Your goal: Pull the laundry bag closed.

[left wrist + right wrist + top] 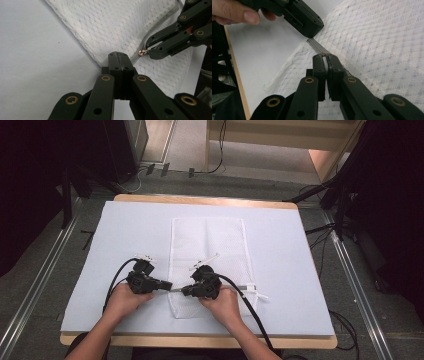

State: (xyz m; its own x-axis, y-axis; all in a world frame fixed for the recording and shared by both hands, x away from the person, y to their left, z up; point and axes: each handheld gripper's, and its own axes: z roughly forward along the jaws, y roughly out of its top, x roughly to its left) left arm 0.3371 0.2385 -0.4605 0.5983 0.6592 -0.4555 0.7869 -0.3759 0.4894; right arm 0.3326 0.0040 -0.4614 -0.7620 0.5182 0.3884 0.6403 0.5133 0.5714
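- Your white mesh bag [207,265] lies flat on the pale sheet [125,235] covering the worktop, its long side running away from you, near the middle.
- A grey zipper [146,37] runs across the bag near its close end; both hands work at that strip.
- Your left tongs [167,287] are clamped on the bag's left edge, right at the zipper's end, jaws pressed together on the fabric.
- Your right tongs [186,290] are closed on the small brass zipper pull [141,52], just beside the left tongs.
- Your left hand [126,302] and right hand [222,304] rest low at the worktop's near edge.
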